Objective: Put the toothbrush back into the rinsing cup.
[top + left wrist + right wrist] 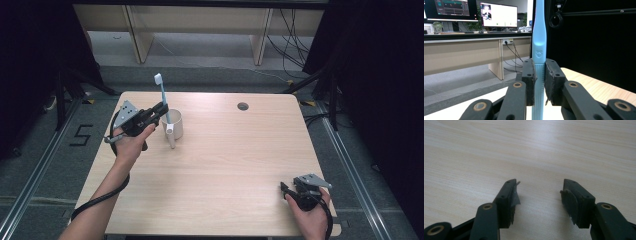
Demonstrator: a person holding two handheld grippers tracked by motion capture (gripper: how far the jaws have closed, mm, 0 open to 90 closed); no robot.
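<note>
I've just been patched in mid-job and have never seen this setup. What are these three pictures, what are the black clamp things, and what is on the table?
No robot here: a person holds a hand-held gripper, a two-jaw clamp, in each hand. The wide picture comes from a fixed camera above the person's side of the wooden table. The other two come from cameras riding on each clamp, looking along its black jaws.

The left hand-held gripper is shut on a light blue toothbrush, held upright with its bristle end up; its lower end dips at the white mug, which stands on the table. In the left gripper view the pads squeeze the handle from both sides.

The right hand-held gripper rests near the table's near right corner, jaws open, with bare wood between them.
</note>
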